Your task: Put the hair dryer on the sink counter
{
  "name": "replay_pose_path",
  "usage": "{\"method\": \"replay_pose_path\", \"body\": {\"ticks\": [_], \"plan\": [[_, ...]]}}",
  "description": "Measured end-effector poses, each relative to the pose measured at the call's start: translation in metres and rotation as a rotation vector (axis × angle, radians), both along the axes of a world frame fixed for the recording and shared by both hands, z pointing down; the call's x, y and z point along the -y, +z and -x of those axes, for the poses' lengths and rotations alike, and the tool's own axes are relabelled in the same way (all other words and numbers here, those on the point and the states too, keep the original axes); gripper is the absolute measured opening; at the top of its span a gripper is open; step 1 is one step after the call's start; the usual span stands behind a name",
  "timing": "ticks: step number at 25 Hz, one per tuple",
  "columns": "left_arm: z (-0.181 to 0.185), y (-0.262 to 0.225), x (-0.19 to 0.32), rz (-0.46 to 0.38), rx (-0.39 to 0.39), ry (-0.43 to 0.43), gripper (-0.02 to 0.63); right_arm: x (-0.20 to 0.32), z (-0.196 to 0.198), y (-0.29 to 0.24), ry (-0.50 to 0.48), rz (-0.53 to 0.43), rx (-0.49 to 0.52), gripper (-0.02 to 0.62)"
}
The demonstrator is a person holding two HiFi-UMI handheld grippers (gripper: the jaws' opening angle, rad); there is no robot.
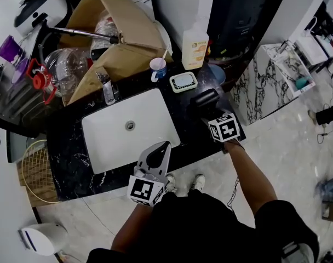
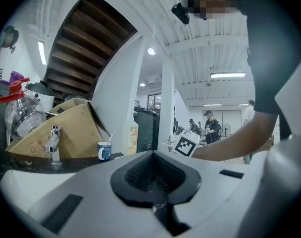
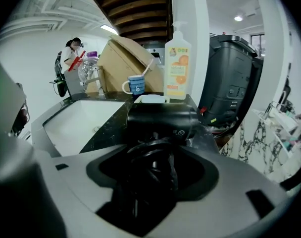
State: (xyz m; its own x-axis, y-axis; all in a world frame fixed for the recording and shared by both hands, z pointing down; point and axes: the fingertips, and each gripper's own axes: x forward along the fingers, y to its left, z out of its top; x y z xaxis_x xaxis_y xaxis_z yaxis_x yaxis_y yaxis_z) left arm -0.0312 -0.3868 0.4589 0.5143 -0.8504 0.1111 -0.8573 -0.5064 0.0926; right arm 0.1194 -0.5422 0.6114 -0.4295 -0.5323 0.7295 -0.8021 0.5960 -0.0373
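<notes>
**Hair dryer set down beside the basin.** A black hair dryer (image 1: 205,99) lies on the dark marble surface (image 1: 68,158) just right of the white basin (image 1: 109,141), with its handle pointing back into the right gripper (image 3: 153,162). In the right gripper view that gripper's fingers stand wide apart. The handle sits between them with space on either side, and neither finger presses on it. The barrel lies crosswise just beyond the fingertips.

The dryer is matt black with a short, stout barrel. A small pale mark shows near the barrel's right end. Its black cord is wound in loose loops round the handle.

The left gripper (image 2: 153,162) hovers over the front edge of the surface at the basin's near rim, well apart from the dryer. Its fingers are together with nothing between them.

Behind the dryer stand a white soap dish (image 1: 183,81), a blue and white mug (image 1: 158,68) with a stick in it, and a pale bottle (image 1: 195,43) with an orange label. A chrome tap (image 1: 107,87) rises at the basin's far left corner, in front of an open cardboard box (image 1: 117,26).

From the head view the right gripper's fingers are lost in the dark of the dryer and the marble, and only its marker cube stands out. The gripper's own body cuts off the lower end of the handle. The underside of the barrel is hidden, and the mark on it is too small to read.
</notes>
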Motion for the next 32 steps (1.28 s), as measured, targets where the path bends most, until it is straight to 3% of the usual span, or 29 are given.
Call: {"method": "replay_pose_path", "body": {"ticks": [10, 17, 25, 32], "plan": [[-0.016, -0.003, 0.007, -0.007, 0.012, 0.03, -0.006, -0.049, -0.01, -0.082, 0.026, -0.198, 0.139, 0.272], [-0.028, -0.009, 0.012, 0.002, 0.022, 0.062, -0.006, -0.1, -0.01, -0.144, -0.018, -0.372, 0.195, 0.268], [-0.043, -0.041, 0.014, -0.052, 0.002, 0.111, -0.006, -0.124, -0.015, -0.184, -0.012, -0.492, 0.218, 0.196], [-0.053, -0.058, 0.015, -0.096, 0.005, 0.132, -0.006, -0.123, -0.029, -0.198, 0.048, -0.556, 0.205, 0.077]]}}
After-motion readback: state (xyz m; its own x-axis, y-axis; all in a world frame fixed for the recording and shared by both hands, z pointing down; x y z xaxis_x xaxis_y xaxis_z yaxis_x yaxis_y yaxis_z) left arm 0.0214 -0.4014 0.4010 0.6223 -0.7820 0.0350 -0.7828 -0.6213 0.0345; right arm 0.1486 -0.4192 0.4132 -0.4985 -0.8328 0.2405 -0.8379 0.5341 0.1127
